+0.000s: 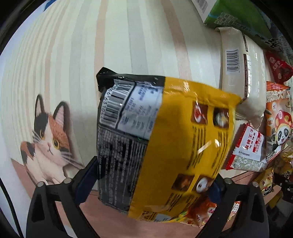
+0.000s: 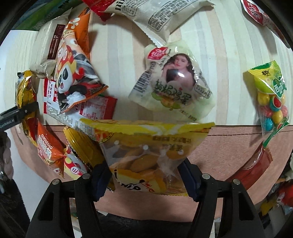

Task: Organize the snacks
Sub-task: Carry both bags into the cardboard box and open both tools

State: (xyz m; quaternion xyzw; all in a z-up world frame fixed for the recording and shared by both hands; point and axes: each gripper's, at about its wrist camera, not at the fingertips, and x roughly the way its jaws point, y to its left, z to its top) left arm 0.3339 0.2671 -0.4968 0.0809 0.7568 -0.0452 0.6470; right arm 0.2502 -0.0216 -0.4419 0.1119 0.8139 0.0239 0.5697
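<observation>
The left tool (image 1: 152, 184) points down at the bench (image 1: 139, 36), which is covered by a striped cloth printed with a calico cat (image 1: 49, 135) off to the tool's left. A large yellow-and-black snack bag (image 1: 159, 142) fills the space between its blue-padded fingers (image 1: 86, 183); both pads sit right at the bag's edges, but whether they press on it or merely flank it I cannot tell. Beyond the bag, to the tool's right, lie a long cream packet (image 1: 236, 73) with a barcode, a red-and-white sachet (image 1: 247, 152) and an orange panda bag (image 1: 278, 126), with a green box (image 1: 238, 14) at the far edge. The right tool (image 2: 145, 175) is clenched on a yellow see-through biscuit packet (image 2: 146, 152), its pads (image 2: 100, 177) squeezing the lower sides so the packet stands up ahead of the fingers. Straight ahead of this tool, flat on the cloth, rests a pale green egg pouch (image 2: 172, 82) bearing a portrait. To its right lies a bag of coloured candy balls (image 2: 272, 102), and to its left a heap of snacks: the orange panda bag (image 2: 73, 73), a red-and-white sachet (image 2: 82, 109) and a small orange packet (image 2: 47, 148). Farther ahead sits a white wrapper (image 2: 159, 16).
</observation>
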